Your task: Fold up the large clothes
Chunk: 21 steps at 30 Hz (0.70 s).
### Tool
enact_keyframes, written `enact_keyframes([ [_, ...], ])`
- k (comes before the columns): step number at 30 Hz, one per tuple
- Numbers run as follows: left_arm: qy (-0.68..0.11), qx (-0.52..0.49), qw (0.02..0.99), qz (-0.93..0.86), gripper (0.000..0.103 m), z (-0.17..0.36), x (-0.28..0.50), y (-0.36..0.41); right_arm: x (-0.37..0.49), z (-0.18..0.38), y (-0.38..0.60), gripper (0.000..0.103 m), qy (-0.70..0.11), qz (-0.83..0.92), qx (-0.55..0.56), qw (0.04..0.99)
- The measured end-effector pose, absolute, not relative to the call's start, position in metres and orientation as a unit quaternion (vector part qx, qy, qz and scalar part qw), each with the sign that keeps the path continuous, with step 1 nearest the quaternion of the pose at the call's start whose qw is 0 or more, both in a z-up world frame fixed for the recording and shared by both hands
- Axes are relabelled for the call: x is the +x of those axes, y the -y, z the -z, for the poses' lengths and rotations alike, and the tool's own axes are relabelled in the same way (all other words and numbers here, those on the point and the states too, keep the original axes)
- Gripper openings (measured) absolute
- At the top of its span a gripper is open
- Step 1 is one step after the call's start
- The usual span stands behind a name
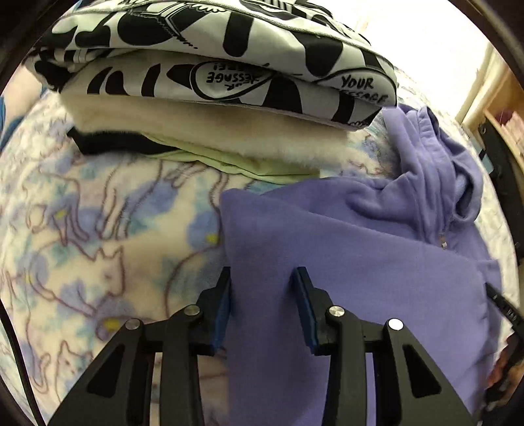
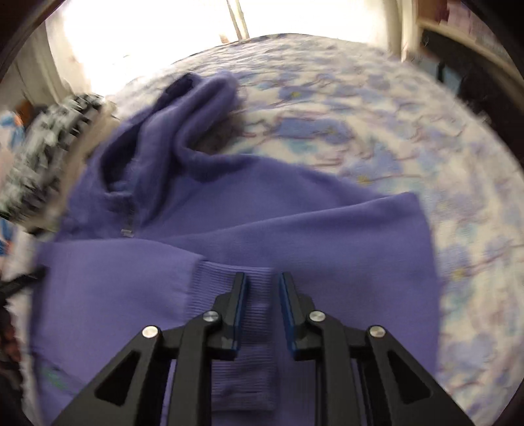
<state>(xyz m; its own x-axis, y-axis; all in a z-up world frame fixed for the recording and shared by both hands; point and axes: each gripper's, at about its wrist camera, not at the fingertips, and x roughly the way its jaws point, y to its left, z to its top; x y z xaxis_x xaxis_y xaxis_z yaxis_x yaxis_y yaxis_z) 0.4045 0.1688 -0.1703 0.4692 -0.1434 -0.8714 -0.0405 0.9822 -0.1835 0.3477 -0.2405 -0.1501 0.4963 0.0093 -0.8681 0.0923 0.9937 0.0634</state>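
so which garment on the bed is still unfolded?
The purple fleece zip sweatshirt, spread loose under both grippers. The black-and-white printed top, cream fleece and pale green piece sit folded in a stack.

This is a bedroom in a home. The working surface is a bed covered by a soft fleece blanket (image 2: 376,137) printed with pale blue flowers and purple animal outlines, running to the far edge of the bed, where a bright window (image 2: 147,36) washes out the view. A stack of folded clothes (image 1: 209,108) sits at the far left of the bed: a black-and-white printed piece on top, cream fleece and pale green beneath. A purple zip-neck fleece top (image 1: 360,249) lies spread on the blanket near the stack. At the right edge, wooden shelving (image 2: 458,29) stands beside the bed.
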Motion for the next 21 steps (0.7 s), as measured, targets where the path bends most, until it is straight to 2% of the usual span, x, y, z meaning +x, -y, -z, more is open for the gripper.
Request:
enact_keyframes([
  [3,-0.506,-0.072,0.859,0.018,0.044,0.168,0.4,-0.168,0.343,0.145,0.24,0.02,-0.501,0.019,0.044,0.864],
  [11,-0.425,-0.004,0.905,0.033,0.043,0.118,0.357,-0.128,0.322,0.111,0.203,0.025,-0.453,-0.016,0.042,0.89],
  [13,-0.428,-0.023,0.901,0.069,0.043,0.111,0.351,-0.111,0.323,0.112,0.179,0.031,-0.464,-0.056,0.042,0.883],
  [17,-0.461,-0.048,0.881,0.097,0.043,0.116,0.343,-0.079,0.325,0.119,0.139,0.031,-0.48,-0.103,0.039,0.87],
  [21,-0.48,-0.01,0.873,0.083,0.044,0.141,0.334,-0.057,0.318,0.136,0.129,0.031,-0.493,-0.095,0.019,0.864],
])
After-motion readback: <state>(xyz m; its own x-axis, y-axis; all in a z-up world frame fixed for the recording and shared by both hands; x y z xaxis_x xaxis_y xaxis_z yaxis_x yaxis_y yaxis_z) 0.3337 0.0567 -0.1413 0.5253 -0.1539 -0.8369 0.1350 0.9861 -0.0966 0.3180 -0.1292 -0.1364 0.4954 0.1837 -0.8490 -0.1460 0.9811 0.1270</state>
